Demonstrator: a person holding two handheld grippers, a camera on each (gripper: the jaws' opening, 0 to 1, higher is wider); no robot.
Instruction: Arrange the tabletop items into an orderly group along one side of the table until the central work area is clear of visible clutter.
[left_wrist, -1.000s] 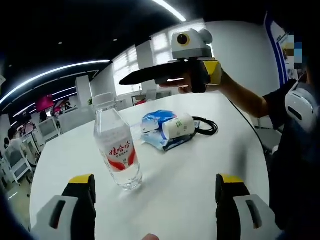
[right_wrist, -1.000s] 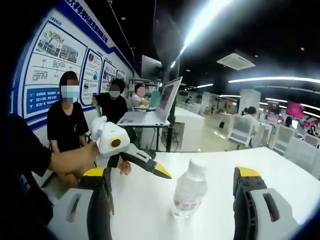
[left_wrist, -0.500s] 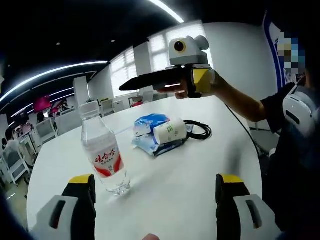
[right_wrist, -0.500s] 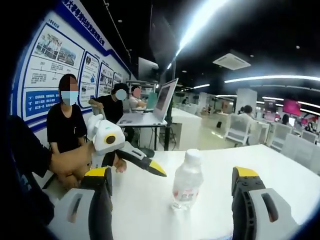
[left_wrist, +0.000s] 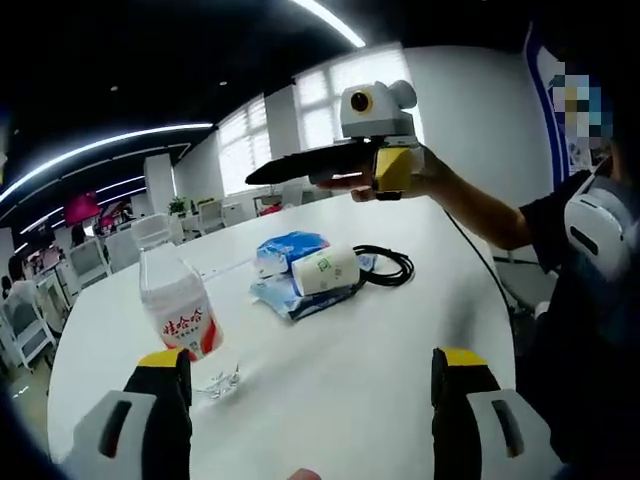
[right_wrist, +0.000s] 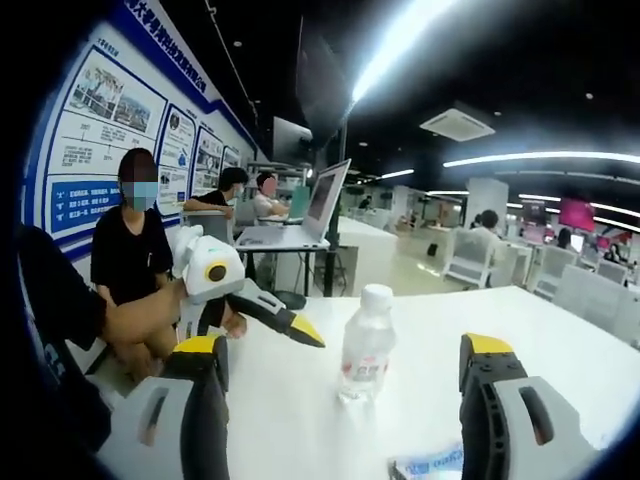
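Left gripper (left_wrist: 310, 400): we see its yellow-tipped jaws spread wide, released, nothing between them, low over the white table (left_wrist: 400, 330).
Water bottle (left_wrist: 178, 318): upright on the table just beyond our left jaw, red label facing us; in the right gripper view (right_wrist: 364, 345) it stands between the two grippers.
Right gripper (right_wrist: 340, 400): jaws parted and empty as well, the bottle ahead of them but well apart.
Blue packets (left_wrist: 285, 270): mid-table, stacked, with a white roll (left_wrist: 325, 270) lying on its side on top.
Black cable (left_wrist: 385, 265): coiled just right of the roll, touching the packets.
Hand (left_wrist: 420, 175): farther off, arm stretched out level above the table's far edge, gripping the right gripper's handle.
Laptop (right_wrist: 300, 215): open on a far desk, in the right gripper view, people seated beside it.
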